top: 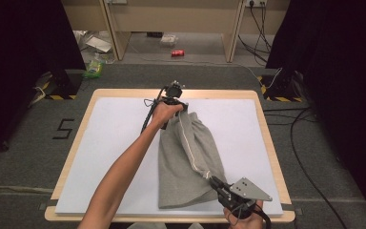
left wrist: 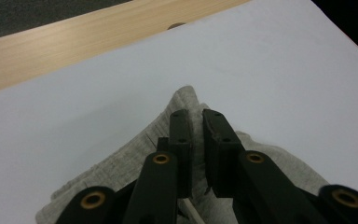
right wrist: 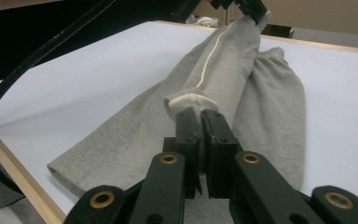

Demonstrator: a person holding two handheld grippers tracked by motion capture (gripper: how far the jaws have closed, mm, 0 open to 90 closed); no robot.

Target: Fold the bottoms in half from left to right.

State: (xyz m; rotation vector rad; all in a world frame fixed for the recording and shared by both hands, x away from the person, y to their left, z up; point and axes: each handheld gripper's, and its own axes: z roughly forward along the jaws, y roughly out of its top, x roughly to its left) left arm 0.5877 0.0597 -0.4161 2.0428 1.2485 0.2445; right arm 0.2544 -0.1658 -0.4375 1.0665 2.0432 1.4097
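Note:
A grey garment [top: 183, 162] with a white stripe lies lengthwise on the white mat [top: 114, 138], one fold stretched between my two grippers. My left gripper [top: 181, 106] is at the far end of the table, shut on the garment's far corner [left wrist: 186, 100]; its jaws pinch the cloth in the left gripper view. My right gripper [top: 215, 182] is near the front right edge, shut on the stripe-edged fold [right wrist: 191, 103], which rises slightly off the layer below. In the right gripper view the left gripper [right wrist: 256, 10] holds the far end of the fold.
The mat covers a wooden table [top: 76, 143] with a bare rim all round. Beyond it on the floor lie a red can [top: 177, 53], some packets [top: 94, 67] and cables [top: 257, 28]. Black stands [top: 62, 81] flank the far corners.

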